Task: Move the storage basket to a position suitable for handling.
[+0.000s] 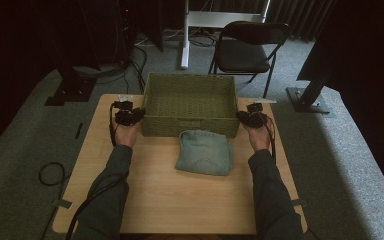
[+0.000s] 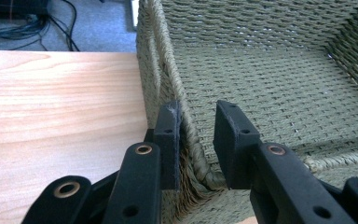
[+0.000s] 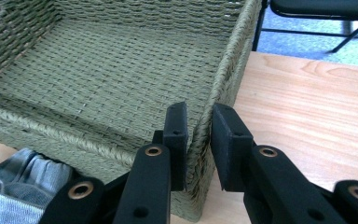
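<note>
Folded cloth: a folded pale-blue denim garment lies on the light wooden worktop, touching the basket's near wall.
Left gripper: jaws straddle the near-left rim corner; inner jaw apart.
Right gripper: jaws narrowly astride the right wall, likely for a two-handed lift.
Basket: the rectangular olive-green woven basket is empty.

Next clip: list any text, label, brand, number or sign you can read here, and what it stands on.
None can be read.
The basket has a small tag on its front wall in the high view, too small and blurred to tell whether it bears text.
The folded jeans, the table and both grippers' jaws bear no lettering.
</note>
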`<state>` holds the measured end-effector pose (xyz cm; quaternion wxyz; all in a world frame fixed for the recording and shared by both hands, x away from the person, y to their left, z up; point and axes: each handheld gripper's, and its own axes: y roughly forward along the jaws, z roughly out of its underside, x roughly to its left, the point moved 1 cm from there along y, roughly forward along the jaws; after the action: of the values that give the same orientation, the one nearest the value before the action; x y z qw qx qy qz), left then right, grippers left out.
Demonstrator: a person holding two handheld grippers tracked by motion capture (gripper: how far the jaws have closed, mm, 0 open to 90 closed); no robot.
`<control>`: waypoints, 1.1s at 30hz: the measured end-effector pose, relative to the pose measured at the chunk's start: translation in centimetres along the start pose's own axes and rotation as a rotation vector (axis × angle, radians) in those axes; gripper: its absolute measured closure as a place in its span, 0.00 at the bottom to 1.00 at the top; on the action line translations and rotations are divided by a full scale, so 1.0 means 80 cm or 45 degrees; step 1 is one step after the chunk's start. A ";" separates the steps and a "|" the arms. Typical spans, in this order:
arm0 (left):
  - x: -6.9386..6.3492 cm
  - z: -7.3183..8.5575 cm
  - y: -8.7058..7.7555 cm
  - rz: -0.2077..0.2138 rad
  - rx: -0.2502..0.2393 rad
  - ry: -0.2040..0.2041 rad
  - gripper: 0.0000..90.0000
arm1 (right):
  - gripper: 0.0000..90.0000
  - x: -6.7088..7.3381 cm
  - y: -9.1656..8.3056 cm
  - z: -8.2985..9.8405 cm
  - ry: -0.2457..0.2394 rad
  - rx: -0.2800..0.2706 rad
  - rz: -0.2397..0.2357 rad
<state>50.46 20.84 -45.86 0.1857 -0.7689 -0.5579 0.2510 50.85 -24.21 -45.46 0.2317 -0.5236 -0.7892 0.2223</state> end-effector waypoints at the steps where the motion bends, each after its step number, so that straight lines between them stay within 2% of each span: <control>1: -0.001 0.001 -0.001 0.002 -0.003 -0.001 0.80 | 0.86 0.000 -0.002 0.001 0.001 0.001 -0.004; 13: -0.007 0.027 -0.028 0.033 -0.039 -0.015 0.79 | 0.85 0.008 -0.024 0.019 -0.016 0.014 -0.019; 18: -0.009 0.031 -0.035 0.037 -0.032 -0.015 0.79 | 0.85 0.009 -0.032 0.029 0.018 -0.015 -0.045; 19: -0.009 0.035 -0.040 0.044 -0.029 -0.040 0.79 | 0.85 0.009 -0.034 0.031 0.019 -0.021 -0.048; 21: -0.010 0.038 -0.043 0.050 -0.029 -0.056 0.79 | 0.85 0.013 -0.039 0.036 0.014 -0.027 -0.046; 27: -0.014 0.046 -0.056 0.044 -0.020 -0.049 0.79 | 0.85 0.019 -0.047 0.043 -0.002 -0.028 -0.028; 33: -0.013 0.057 -0.068 0.064 -0.035 -0.081 0.79 | 0.86 0.029 -0.057 0.049 -0.033 -0.010 0.005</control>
<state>43.34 21.52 -46.28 0.1508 -0.7767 -0.5476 0.2723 44.42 -24.04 -45.55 0.2191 -0.5231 -0.7918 0.2265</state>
